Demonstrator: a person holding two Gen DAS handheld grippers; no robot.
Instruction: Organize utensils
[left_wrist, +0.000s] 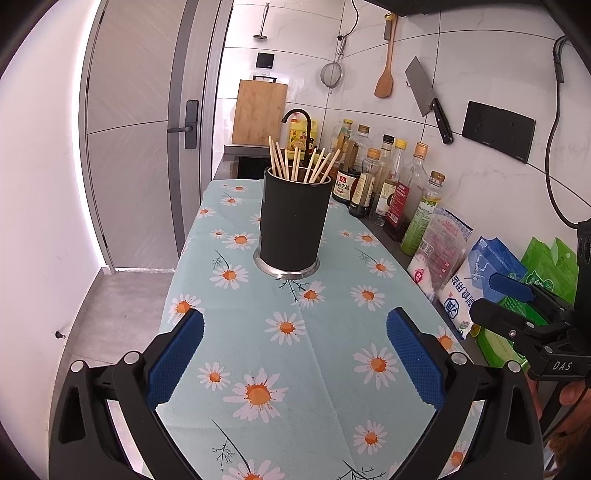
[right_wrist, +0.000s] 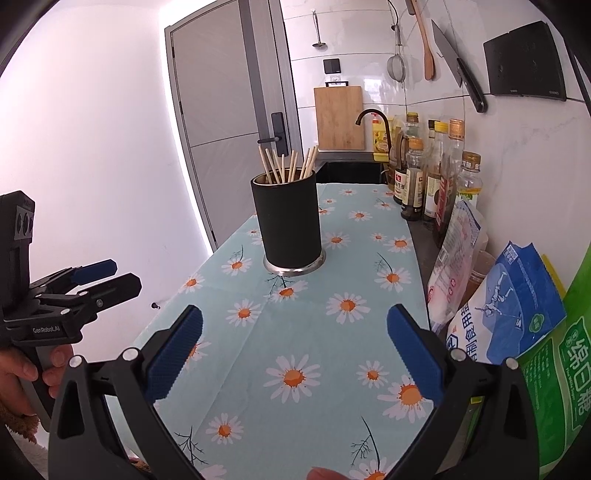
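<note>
Toward the far end of the table (left_wrist: 332, 369), near the middle of its width, stood a black cylindrical holder (left_wrist: 293, 221) on a shiny metal base, upright, with a bunch of pale wooden chopsticks (left_wrist: 303, 162) fanning out of its open top. It rested on a light blue cloth (right_wrist: 295, 332) printed with white and orange daisies.

Both claws hung over the near end, well apart from the holder. The left claw (left_wrist: 295, 354) had its blue ribbed pads spread wide with nothing between them; the right claw (right_wrist: 295, 350) was spread wide and empty too.

Along the table's right edge stood a row of bottles (left_wrist: 384, 184), one with a red label bearing Chinese characters, then bags (left_wrist: 476, 280) printed in Chinese, blue and green.

Only the left wrist view showed the right claw's body from the side, marked "DAS". Only the right wrist view showed the left claw's body, marked "GenRobot.AI", with a hand (right_wrist: 22, 373) around its grip.

On the tiled wall hung a cleaver (left_wrist: 428, 99), a wooden spatula (left_wrist: 386, 66) and a strainer (left_wrist: 331, 72); a cutting board (left_wrist: 258, 112) leaned beyond the black faucet (left_wrist: 299, 122).
</note>
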